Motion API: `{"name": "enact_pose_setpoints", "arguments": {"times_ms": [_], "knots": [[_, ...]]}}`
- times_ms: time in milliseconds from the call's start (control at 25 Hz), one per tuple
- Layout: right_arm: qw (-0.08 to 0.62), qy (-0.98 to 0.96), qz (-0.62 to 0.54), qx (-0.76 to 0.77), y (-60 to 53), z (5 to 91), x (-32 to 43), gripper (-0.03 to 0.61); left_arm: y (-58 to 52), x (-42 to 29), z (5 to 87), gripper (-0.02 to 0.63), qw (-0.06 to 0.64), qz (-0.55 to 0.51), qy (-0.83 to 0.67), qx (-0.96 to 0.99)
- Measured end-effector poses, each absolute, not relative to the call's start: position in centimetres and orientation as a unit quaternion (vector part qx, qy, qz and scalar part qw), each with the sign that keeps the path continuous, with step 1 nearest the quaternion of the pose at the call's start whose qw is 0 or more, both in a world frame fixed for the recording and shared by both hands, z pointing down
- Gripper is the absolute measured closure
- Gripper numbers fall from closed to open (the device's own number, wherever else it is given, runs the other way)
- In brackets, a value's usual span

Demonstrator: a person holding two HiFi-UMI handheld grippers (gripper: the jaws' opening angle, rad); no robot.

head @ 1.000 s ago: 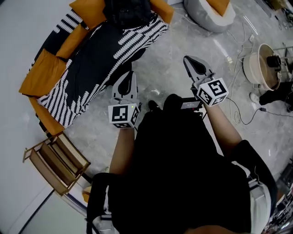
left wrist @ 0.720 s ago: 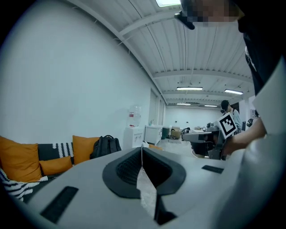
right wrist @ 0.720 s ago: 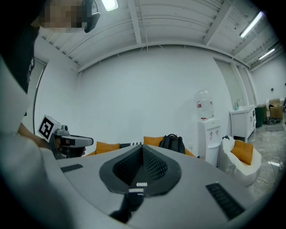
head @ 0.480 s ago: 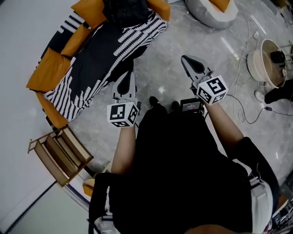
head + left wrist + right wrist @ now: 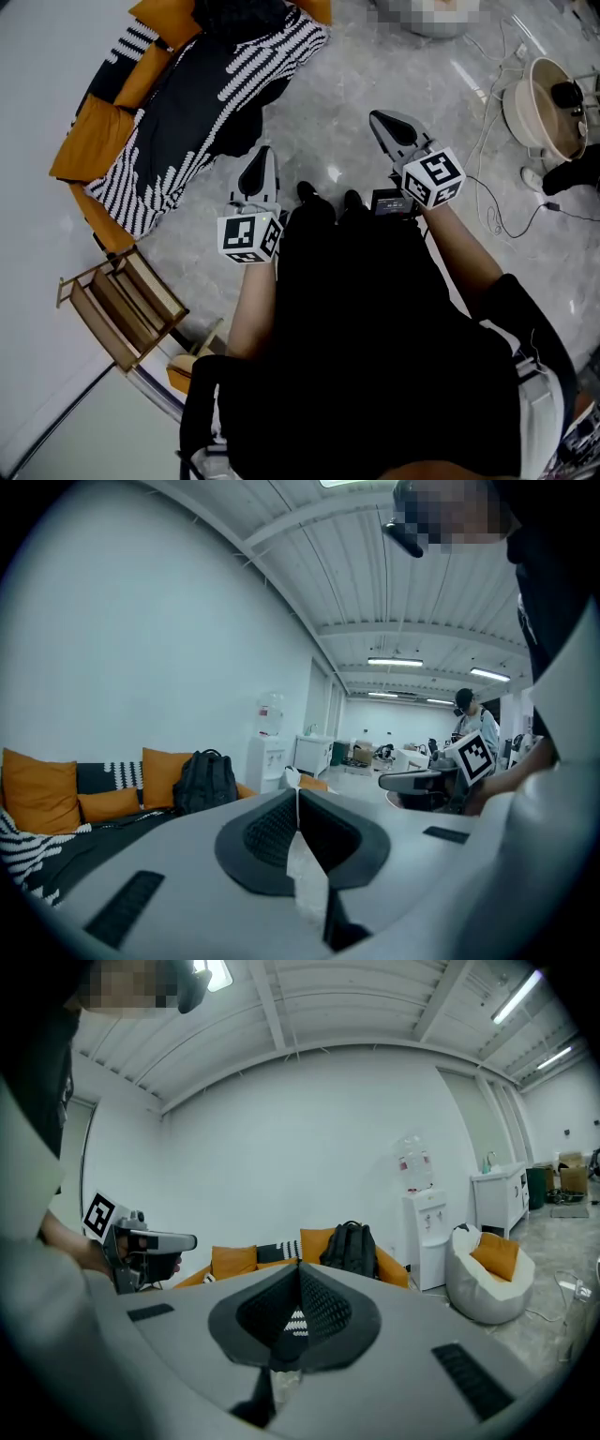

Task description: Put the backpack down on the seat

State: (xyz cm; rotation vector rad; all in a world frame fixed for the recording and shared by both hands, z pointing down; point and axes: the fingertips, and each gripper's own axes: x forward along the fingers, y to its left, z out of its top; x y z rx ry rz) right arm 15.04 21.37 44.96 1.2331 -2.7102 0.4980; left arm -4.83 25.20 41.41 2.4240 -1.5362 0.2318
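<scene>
The black backpack (image 5: pixel 236 17) (image 5: pixel 206 780) (image 5: pixel 349 1249) stands upright on the sofa seat (image 5: pixel 183 122), at the far end against orange cushions. My left gripper (image 5: pixel 260 171) (image 5: pixel 298 797) hangs shut and empty over the floor, just off the sofa's near edge. To its right, my right gripper (image 5: pixel 386 126) (image 5: pixel 300 1274) is also shut with nothing in it. Both point toward the sofa, well short of the backpack.
A black-and-white striped throw covers the sofa. A wooden folding rack (image 5: pixel 117 309) stands at lower left. A white beanbag (image 5: pixel 487 1283) and a water dispenser (image 5: pixel 424 1237) sit right of the sofa. Cables (image 5: pixel 492 141) and a round appliance (image 5: pixel 539 103) lie at right.
The head view has drifted away from the sofa, which now sits higher and further left. Both grippers stay shut and empty, about where they were.
</scene>
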Motion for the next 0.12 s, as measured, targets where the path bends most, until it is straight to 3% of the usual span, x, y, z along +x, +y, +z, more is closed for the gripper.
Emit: {"name": "enact_pose_setpoints", "arguments": {"times_ms": [120], "knots": [[0.058, -0.898, 0.161, 0.406, 22.01, 44.38, 15.05, 0.546, 26.15, -3.70, 41.83, 0.591, 0.133, 0.088, -0.522, 0.838]]}}
